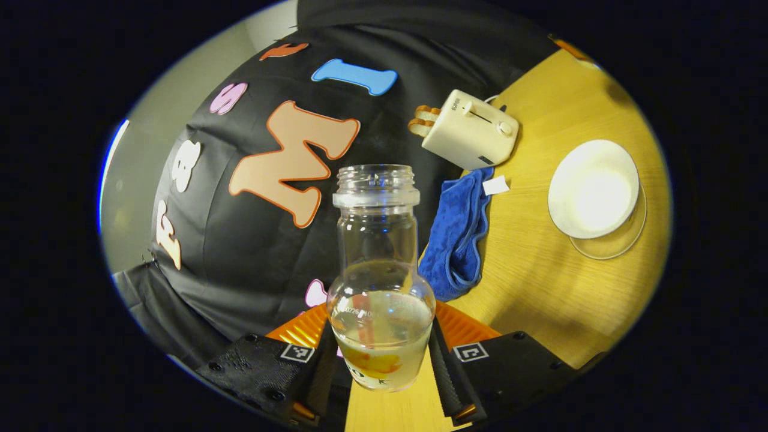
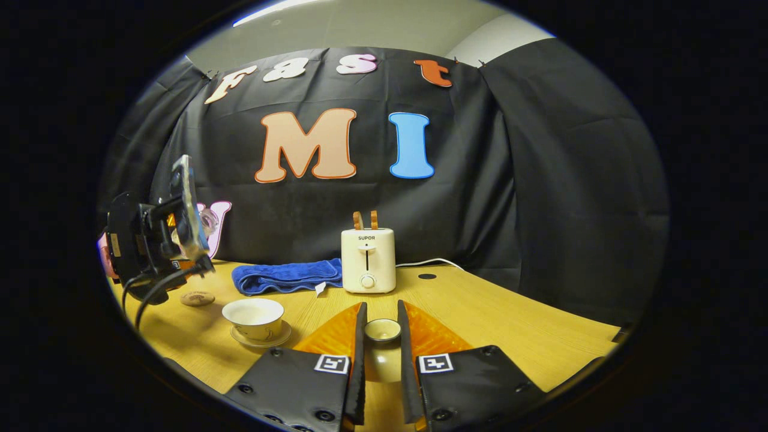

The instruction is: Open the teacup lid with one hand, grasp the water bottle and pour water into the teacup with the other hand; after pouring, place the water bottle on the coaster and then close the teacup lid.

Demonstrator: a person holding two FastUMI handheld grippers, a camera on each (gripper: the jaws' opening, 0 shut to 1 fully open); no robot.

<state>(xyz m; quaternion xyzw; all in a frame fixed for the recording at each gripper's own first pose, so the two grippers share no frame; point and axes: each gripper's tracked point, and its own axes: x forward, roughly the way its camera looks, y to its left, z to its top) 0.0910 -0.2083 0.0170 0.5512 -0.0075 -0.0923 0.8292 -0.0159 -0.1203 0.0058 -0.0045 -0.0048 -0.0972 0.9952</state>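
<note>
At bottom centre of the left gripper view, the left gripper (image 1: 381,354) is clamped on the water bottle (image 1: 378,282), uncapped and partly filled. Right of it lie a blue towel (image 1: 459,237), a toaster (image 1: 471,129) and, at the right edge, the open teacup (image 1: 594,189) on its saucer (image 1: 624,243). Bottom centre of the right gripper view, the right gripper (image 2: 382,336) pinches the teacup lid (image 2: 382,330). Lower left sits the coaster (image 2: 197,297), on the table (image 2: 510,324).
</note>
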